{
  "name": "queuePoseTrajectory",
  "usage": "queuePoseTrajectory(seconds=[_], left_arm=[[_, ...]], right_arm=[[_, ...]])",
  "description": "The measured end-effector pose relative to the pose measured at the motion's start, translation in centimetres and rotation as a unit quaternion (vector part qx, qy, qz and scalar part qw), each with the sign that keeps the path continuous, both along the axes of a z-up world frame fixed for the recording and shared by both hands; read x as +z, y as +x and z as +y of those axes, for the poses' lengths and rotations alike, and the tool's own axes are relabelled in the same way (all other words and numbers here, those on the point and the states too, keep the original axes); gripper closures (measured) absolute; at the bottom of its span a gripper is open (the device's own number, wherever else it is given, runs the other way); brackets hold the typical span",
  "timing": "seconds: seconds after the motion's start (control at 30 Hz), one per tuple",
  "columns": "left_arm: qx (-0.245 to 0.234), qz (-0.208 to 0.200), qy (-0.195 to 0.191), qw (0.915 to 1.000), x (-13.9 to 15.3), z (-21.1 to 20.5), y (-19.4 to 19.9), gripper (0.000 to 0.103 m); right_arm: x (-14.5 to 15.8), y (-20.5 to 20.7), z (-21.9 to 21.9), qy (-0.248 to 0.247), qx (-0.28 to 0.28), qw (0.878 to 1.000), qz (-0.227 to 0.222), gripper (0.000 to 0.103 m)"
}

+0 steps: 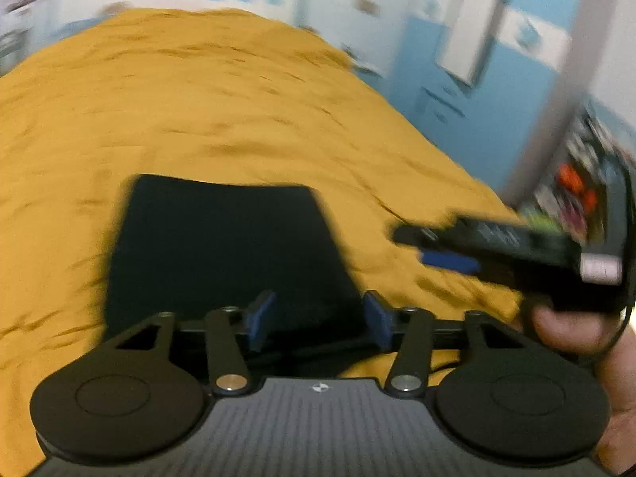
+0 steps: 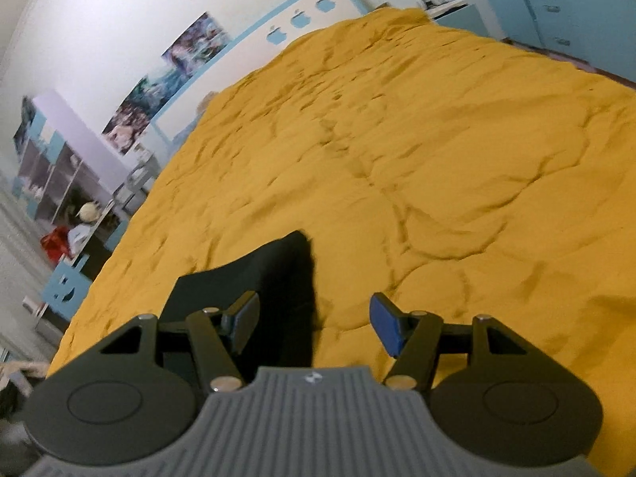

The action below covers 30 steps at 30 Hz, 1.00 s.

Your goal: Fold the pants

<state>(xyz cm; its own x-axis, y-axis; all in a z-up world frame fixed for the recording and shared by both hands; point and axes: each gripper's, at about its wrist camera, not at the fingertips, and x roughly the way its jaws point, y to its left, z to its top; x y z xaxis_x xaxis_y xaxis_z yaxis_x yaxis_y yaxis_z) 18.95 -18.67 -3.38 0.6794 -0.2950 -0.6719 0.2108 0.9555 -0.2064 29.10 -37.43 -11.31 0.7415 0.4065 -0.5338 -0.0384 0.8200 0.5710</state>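
Observation:
Black pants [image 1: 222, 246] lie folded into a flat rectangle on the mustard-yellow bedspread [image 1: 198, 99]. My left gripper [image 1: 320, 320] hovers open over their near edge, empty, blue pads apart. My right gripper shows blurred in the left wrist view [image 1: 433, 244], to the right of the pants and above the bedspread. In the right wrist view the pants [image 2: 254, 282] lie below and left of my right gripper [image 2: 314, 326], which is open and empty, its left finger over the pants and its right finger over the bedspread [image 2: 437, 159].
A white and blue headboard [image 2: 302, 16] stands at the far end of the bed. Shelves with toys [image 2: 63, 183] stand to the left of the bed. Blue cabinets [image 1: 477, 91] and a cluttered shelf [image 1: 576, 183] are to the right.

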Motion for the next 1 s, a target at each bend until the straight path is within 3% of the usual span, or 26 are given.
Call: queuePoseTrajectory(seconds=[0.13,0.2,0.3,0.43,0.53,0.6,0.83,0.87,0.9,1.0], left_arm=[[0.097,0.006,-0.049,0.9941,0.0,7.3,-0.5,0.033],[0.147,0.023,-0.082,0.9855,-0.6,10.3,-0.4,0.033],[0.18,0.044,-0.113,0.9761,-1.6,12.3,-0.1,0.033],[0.171,0.05,-0.094,0.9794,-2.2,12.1,0.4,0.033],[0.161,0.054,-0.081,0.9822,-3.0,11.7,0.6,0.033],[0.159,0.053,-0.08,0.9826,-3.6,11.8,0.5,0.033],[0.144,0.059,-0.081,0.9844,-4.3,11.8,1.3,0.034],[0.14,0.062,-0.081,0.9849,-4.4,11.7,1.5,0.036],[0.133,0.063,-0.088,0.9852,-4.5,11.8,1.7,0.048],[0.134,0.058,-0.108,0.9834,-4.2,12.0,1.7,0.068]], right_arm=[[0.0,0.0,1.9,-0.012,0.03,0.999,0.0,0.045],[-0.1,0.1,3.1,-0.019,0.046,0.999,0.001,0.046],[-0.3,0.2,4.4,-0.028,0.064,0.998,0.002,0.047],[-0.3,0.4,5.1,-0.029,0.076,0.997,0.004,0.048],[-0.5,0.5,5.6,-0.035,0.087,0.996,0.008,0.054],[-0.6,0.5,6.1,-0.045,0.097,0.994,0.014,0.064],[-1.3,0.9,7.2,-0.062,0.118,0.991,0.017,0.083],[-1.3,0.9,7.3,-0.064,0.118,0.991,0.015,0.089],[-1.2,0.8,7.3,-0.066,0.116,0.991,0.011,0.092],[-0.2,0.3,6.9,-0.044,0.108,0.993,-0.01,0.094]])
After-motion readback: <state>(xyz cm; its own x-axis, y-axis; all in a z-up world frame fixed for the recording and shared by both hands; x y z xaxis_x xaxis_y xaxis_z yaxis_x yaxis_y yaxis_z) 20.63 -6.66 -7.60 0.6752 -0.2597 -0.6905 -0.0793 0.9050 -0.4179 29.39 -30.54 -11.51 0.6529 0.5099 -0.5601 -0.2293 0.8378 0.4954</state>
